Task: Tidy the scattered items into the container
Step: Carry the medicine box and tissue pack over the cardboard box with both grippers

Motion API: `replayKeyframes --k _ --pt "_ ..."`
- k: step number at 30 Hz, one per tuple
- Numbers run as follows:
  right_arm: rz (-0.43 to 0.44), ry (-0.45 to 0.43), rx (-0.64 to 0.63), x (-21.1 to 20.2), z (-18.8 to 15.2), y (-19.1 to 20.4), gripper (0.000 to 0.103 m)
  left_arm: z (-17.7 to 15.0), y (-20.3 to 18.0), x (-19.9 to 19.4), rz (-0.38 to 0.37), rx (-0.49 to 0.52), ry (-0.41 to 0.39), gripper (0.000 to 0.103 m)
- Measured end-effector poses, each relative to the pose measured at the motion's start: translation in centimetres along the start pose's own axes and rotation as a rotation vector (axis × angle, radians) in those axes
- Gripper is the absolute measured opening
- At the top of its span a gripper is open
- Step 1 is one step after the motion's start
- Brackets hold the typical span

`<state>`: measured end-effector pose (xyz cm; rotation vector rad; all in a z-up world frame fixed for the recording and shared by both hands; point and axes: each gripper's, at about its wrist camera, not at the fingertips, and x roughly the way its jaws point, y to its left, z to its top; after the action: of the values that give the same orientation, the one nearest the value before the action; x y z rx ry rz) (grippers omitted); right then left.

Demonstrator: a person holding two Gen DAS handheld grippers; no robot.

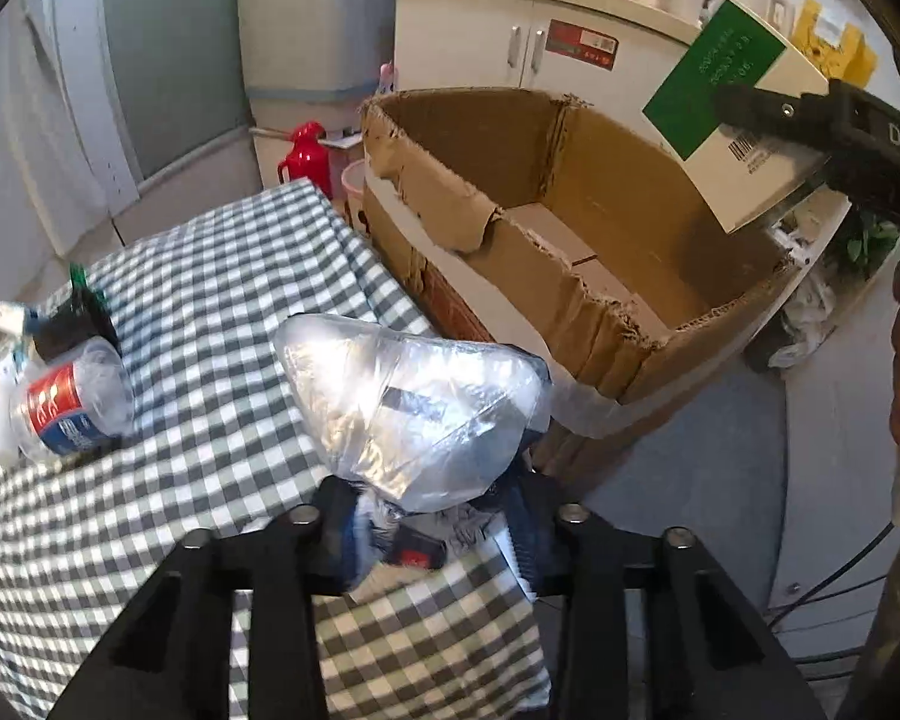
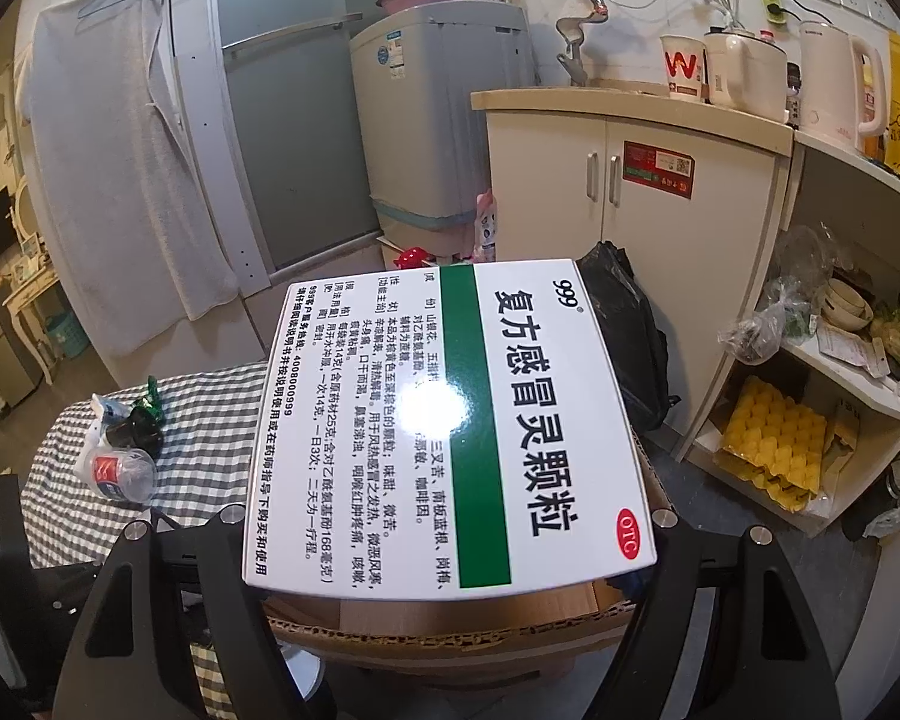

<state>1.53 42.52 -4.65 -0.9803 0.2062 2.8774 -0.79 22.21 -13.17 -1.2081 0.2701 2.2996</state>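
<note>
**Two light items held, carton within reach**

Clamped in the right gripper (image 2: 450,540): a green-and-white medicine box (image 2: 450,420), gripped across its width and carried flat. In the left wrist view, seen raised over the far side of the cardboard carton (image 1: 600,300), not yet inside it. Judged light and stiff, with glossy card faces that could slide under a loose pinch. Best held by the side panels with moderate pressure, since the thin card would likely dent if squeezed hard.

Gripped in the left gripper (image 1: 426,528): a crumpled clear plastic bottle (image 1: 414,408), pinched at its lower end between the fingers (image 1: 330,516) and held above the edge of the checked desk (image 1: 210,270), just beside the carton's torn near wall. Judged almost weightless, springy and slick, and apt to buckle or squirt out if taken at the bulging middle. Safer taken at the creased end, as here.

Left on the desk, well apart from the carton: a squashed bottle with a red-and-blue label (image 1: 69,402) among a few small bits too jumbled to tell apart. Probably as light and yielding, so better taken across the flattened body.
</note>
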Motion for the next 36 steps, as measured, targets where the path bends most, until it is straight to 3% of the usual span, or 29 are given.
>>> replayKeyframes --k 4,12,21,36 --pt "0.003 0.006 -0.002 0.3 -0.1 -0.2 0.077 0.9 0.3 -1.1 0.010 -0.017 -0.044 0.022" --pt "0.003 0.016 -0.002 1.1 0.1 -0.4 0.077 4.6 0.4 -5.7 0.041 -0.022 -0.181 0.022" --pt "-0.007 0.067 -0.011 2.3 0.3 -0.9 0.077 10.4 -1.7 -8.3 -0.006 0.011 -0.331 0.022" --pt "-0.027 0.186 -0.053 5.6 -0.6 -1.3 0.078 14.1 -4.2 0.2 -0.082 0.008 -0.191 0.023"
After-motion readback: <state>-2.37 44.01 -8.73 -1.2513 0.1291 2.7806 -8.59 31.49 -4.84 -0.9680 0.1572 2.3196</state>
